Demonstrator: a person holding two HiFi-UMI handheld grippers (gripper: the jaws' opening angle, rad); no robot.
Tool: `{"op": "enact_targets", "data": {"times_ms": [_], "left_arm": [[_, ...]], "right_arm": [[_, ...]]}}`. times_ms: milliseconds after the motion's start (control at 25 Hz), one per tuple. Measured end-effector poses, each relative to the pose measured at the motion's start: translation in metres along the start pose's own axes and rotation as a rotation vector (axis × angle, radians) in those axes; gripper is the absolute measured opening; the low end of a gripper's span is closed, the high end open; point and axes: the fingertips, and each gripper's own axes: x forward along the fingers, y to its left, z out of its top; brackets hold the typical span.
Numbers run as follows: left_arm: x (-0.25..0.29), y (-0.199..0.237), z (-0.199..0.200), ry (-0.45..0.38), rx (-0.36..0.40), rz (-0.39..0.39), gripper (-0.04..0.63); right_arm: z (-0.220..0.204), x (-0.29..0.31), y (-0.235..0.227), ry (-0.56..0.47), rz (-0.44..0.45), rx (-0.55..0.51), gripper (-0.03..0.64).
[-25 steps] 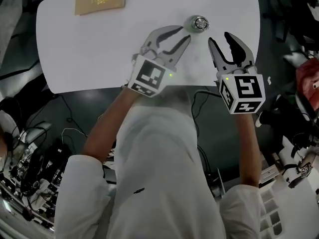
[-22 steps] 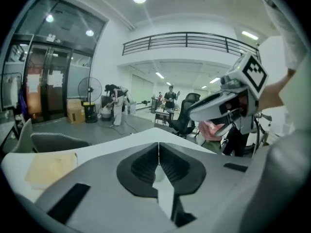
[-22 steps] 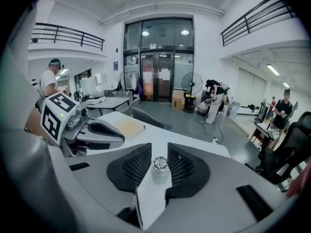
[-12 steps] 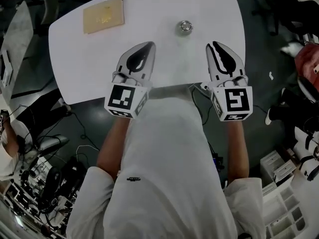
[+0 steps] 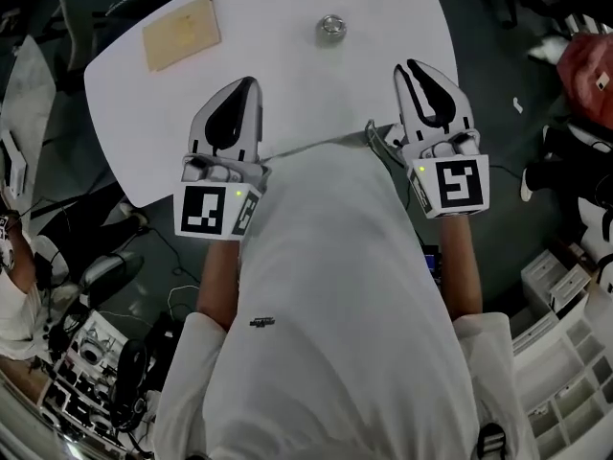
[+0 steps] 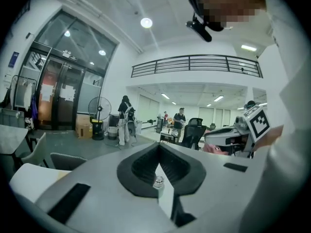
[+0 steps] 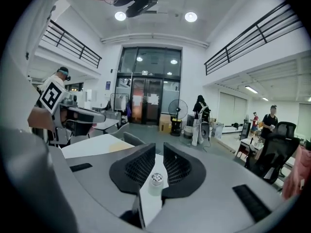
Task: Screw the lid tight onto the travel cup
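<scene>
The small travel cup (image 5: 331, 27) with its shiny metal lid stands upright and alone near the far side of the white table (image 5: 306, 94). It shows small and distant past the jaws in the left gripper view (image 6: 158, 181) and the right gripper view (image 7: 156, 178). My left gripper (image 5: 247, 84) hovers at the table's near edge, left of the cup, shut and empty. My right gripper (image 5: 415, 69) is at the near right edge, its jaws a narrow slit apart with nothing between them. Both point toward the cup and are well apart from it.
A tan flat board (image 5: 180, 33) lies at the table's far left. The person's white-shirted body is against the near edge. Cables and equipment crowd the floor at the left (image 5: 86, 353), and white shelving (image 5: 565, 372) stands at the right.
Both grippers have drawn back from the cup to the table's near edge and spread apart. Their jaws, open a second ago, have closed. The cup stays in place on the table.
</scene>
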Motion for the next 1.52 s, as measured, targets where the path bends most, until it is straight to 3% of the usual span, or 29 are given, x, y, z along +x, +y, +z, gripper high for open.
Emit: {"op": "enact_targets", "data": {"times_ms": [120,280,400,760,1320,1520], "left_arm": [[-0.002,-0.004,0.004,-0.019,0.004,-0.016,0.003],[-0.002,-0.001,0.0,-0.011,-0.002,-0.047,0.003],[0.003,-0.004,-0.005,0.004,-0.001,-0.057,0.003],[-0.004,-0.07,0.011,0.0,0.033,-0.101,0.003],[-0.022,-0.083,0.02,0.005,0.057,-0.107,0.003],[-0.027,-0.067,0.024,-0.005,0.057,-0.105,0.003]], "right_arm": [[0.002,0.003,0.012,-0.02,0.023,-0.017,0.044],[-0.011,0.019,0.041,0.054,0.106,-0.044,0.044],[-0.007,0.024,0.052,0.042,0.143,-0.063,0.044],[-0.009,-0.034,0.035,0.032,0.132,-0.002,0.043],[0.001,-0.052,0.043,0.011,0.11,-0.002,0.044],[0.008,-0.041,0.056,0.012,0.116,-0.015,0.043]]}}
